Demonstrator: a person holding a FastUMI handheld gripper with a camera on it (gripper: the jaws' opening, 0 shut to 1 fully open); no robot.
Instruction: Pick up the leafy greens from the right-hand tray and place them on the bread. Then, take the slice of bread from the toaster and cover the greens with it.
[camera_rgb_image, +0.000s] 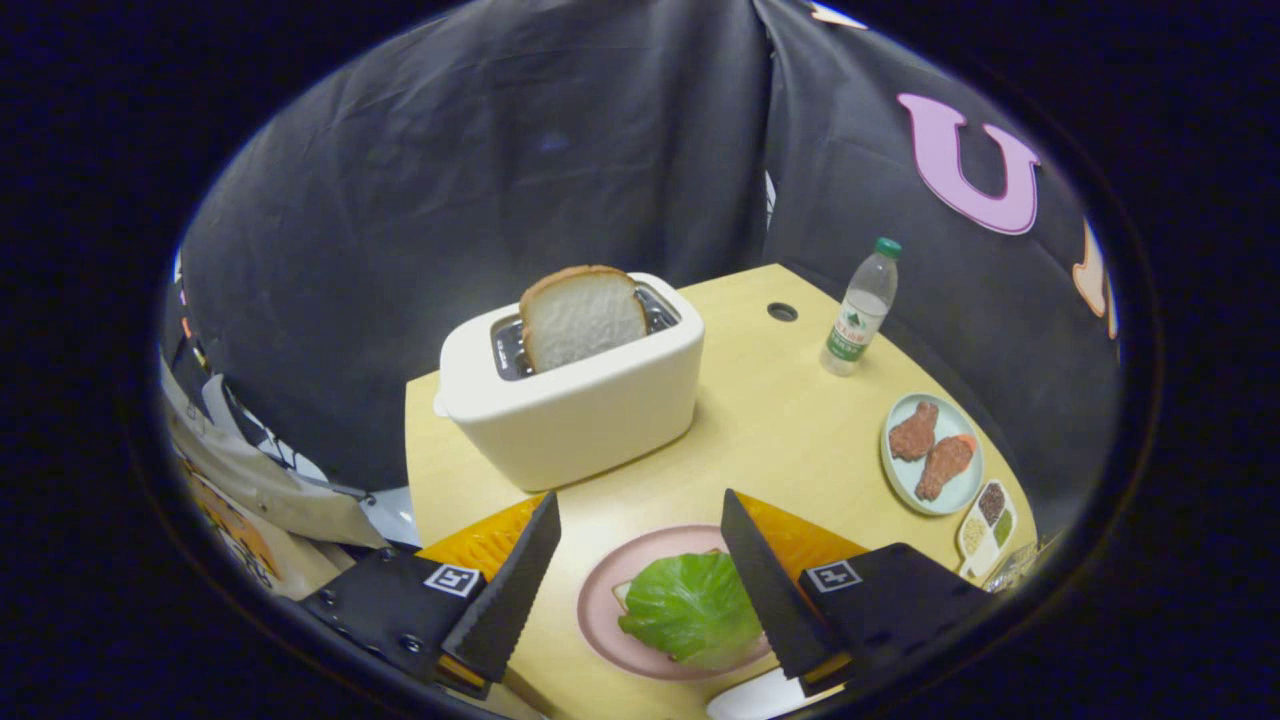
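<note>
Greens on the bread, top slice in the toaster

Leafy greens (692, 606) lie on a slice of bread (624, 594), only a pale edge of which shows at their left, on a pink plate (600, 600) in the lower middle of the frame. The gripper (640, 508) hangs above the plate with its fingers spread wide and nothing between them; the right finger (765, 585) overlaps the greens' right edge in the view, and whether it touches them cannot be told. A second slice of bread (582, 315) stands upright in the slot of the cream toaster (575, 400), just beyond the fingers at the frame's centre. Right of the toaster on the wooden table (770, 420) stand a water bottle (859, 310), a pale blue plate (932, 452) with two brown pieces of food and a small divided dish (988, 528). An orange tray (490, 540) shows behind the left finger
</note>
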